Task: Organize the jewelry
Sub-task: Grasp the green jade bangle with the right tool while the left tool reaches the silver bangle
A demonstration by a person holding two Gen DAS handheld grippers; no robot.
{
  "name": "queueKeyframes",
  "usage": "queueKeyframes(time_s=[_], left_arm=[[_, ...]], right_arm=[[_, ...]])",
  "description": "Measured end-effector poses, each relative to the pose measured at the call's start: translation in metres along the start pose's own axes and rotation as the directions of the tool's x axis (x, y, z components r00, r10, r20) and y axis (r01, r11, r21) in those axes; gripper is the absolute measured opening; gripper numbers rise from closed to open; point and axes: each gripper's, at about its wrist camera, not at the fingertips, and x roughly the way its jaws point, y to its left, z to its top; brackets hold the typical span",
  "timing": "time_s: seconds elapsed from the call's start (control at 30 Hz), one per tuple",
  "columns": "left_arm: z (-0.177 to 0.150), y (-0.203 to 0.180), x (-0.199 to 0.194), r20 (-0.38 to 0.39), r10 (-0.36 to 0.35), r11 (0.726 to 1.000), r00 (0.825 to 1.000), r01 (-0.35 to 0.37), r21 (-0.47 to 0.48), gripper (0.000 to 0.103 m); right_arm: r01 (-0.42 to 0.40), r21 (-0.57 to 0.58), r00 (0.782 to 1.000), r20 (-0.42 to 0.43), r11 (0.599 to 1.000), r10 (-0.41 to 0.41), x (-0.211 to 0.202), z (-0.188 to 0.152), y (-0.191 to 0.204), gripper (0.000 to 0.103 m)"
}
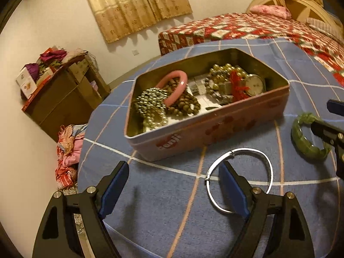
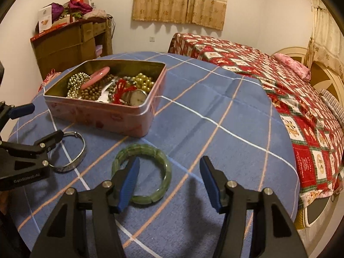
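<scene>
A red patterned bedspread [image 2: 301, 99], beige curtains [image 2: 182, 0] and a cluttered wooden cabinet [image 2: 64, 45].

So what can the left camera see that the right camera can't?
Only the left wrist view shows the heap of clothes on the floor and the left gripper fingers, one reaching inside the silver bangle. Only the right wrist view shows the whole green bangle with a right gripper finger inside it. Both show the pink tin of jewelry, both bangles, the blue checked cloth and the bed.

Curtained bedroom [image 2: 180, 0], quilted bed [image 2: 279, 75]
</scene>
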Motion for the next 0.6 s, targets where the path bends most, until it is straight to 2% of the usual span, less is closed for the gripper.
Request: queueKeyframes(time_s=[0.07,0.1,0.2,0.27,0.4,0.6], left_arm=[[0.000,-0.002,0.001,-0.007,-0.029,0.999,1.000,0.029,0.017,0.060],[-0.001,-0.002,0.002,-0.009,-0.043,0.999,0.999,0.043,0.019,0.057],[-0.001,-0.002,0.002,-0.008,-0.083,0.996,0.997,0.083,0.019,0.035],[-0.002,-0.005,0.002,-0.009,-0.101,0.994,0.995,0.101,0.033,0.006],[-0.002,-0.005,0.001,-0.002,-0.113,0.993,0.994,0.113,0.033,0.005],[-0.011,0.007,-0.008,0.043,-0.128,0.991,0.991,0.130,-0.044,0.004]], right_arm=[[-0.012,0.002,0.999,-0.048,1.000,0.012,0.008,-0.001,0.000,0.049],[-0.024,0.001,0.997,-0.070,1.000,0.024,0.012,-0.001,0.000,0.038],[-0.028,-0.019,0.997,-0.067,0.999,0.027,0.010,-0.003,0.003,0.024],[-0.028,-0.035,0.998,-0.063,0.999,0.025,0.009,-0.005,0.006,0.013],[-0.039,-0.030,0.997,-0.060,0.999,0.037,0.007,-0.007,0.006,0.010],[-0.029,-0.025,1.000,0.005,0.999,0.029,-0.003,-0.007,0.005,0.009]])
